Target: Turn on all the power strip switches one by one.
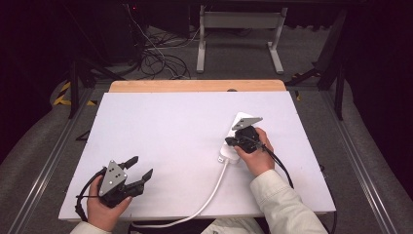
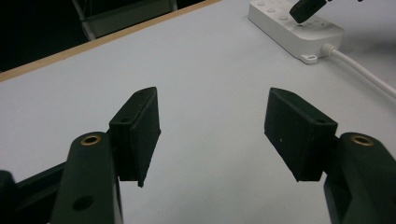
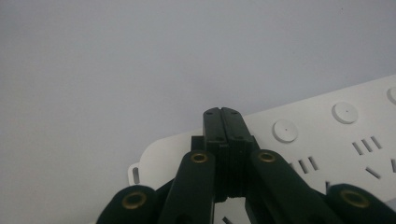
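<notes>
A white power strip (image 1: pixel 230 155) lies right of the middle of the white table (image 1: pixel 170 126), and its white cable (image 1: pixel 214 192) runs off the near edge. My right gripper (image 1: pixel 230 142) is over the strip, shut with nothing between its jaws. In the right gripper view its closed tips (image 3: pixel 222 114) hover over the end of the strip (image 3: pixel 327 140), beside a round switch (image 3: pixel 285 130); I cannot tell if they touch it. My left gripper (image 1: pixel 140 166) rests at the near left, open and empty (image 2: pixel 212 135). From there the strip (image 2: pixel 294 23) shows far off.
A wooden strip (image 1: pixel 195 86) borders the table's far edge. Beyond it, on the floor, stand a white metal frame (image 1: pixel 238 29) and a tangle of cables (image 1: pixel 156 58). Bare white tabletop lies between the two grippers.
</notes>
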Tool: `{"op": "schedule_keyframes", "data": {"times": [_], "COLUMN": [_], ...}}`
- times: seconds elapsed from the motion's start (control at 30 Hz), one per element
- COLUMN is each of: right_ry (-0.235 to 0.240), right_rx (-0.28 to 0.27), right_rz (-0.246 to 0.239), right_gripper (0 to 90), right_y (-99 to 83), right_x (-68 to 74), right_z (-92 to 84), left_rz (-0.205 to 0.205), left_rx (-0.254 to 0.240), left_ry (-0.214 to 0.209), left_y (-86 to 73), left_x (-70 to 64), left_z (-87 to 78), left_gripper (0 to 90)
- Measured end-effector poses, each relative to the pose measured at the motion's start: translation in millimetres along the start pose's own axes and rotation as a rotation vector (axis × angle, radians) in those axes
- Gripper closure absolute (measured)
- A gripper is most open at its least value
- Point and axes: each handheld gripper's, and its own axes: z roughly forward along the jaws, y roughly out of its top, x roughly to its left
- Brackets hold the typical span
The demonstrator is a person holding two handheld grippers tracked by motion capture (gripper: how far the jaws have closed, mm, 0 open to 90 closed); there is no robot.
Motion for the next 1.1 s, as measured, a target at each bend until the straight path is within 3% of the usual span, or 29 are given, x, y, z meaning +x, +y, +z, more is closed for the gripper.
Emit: {"op": "schedule_keyframes", "data": {"times": [0.27,0.57,0.87,1.07,1.1], "right_ry": [-0.009,-0.021,-0.046,-0.039,-0.067], "right_rx": [0.004,-0.016,0.017,0.026,0.044], "right_rz": [-0.001,0.032,0.019,0.046,0.026], "right_gripper": [90.0,90.0,90.0,90.0,90.0], "right_y": [-1.4,-4.8,-1.5,-1.5,0.6], "right_x": [1.4,1.9,5.9,4.2,7.9], "right_z": [2.6,4.9,6.1,7.3,7.4], "left_rz": [-0.002,-0.006,-0.007,-0.005,-0.004], "left_rx": [0.0,-0.005,-0.005,-0.006,-0.007], "left_ry": [-0.001,-0.003,-0.002,-0.003,-0.003], "left_y": [-0.1,-0.2,-0.3,-0.1,-0.1], "left_x": [-0.3,-0.4,-0.4,-0.2,-0.1], "left_z": [-0.2,-0.6,-0.6,-1.0,-1.1], "left_gripper": [36.0,35.9,35.9,35.9,35.9]}}
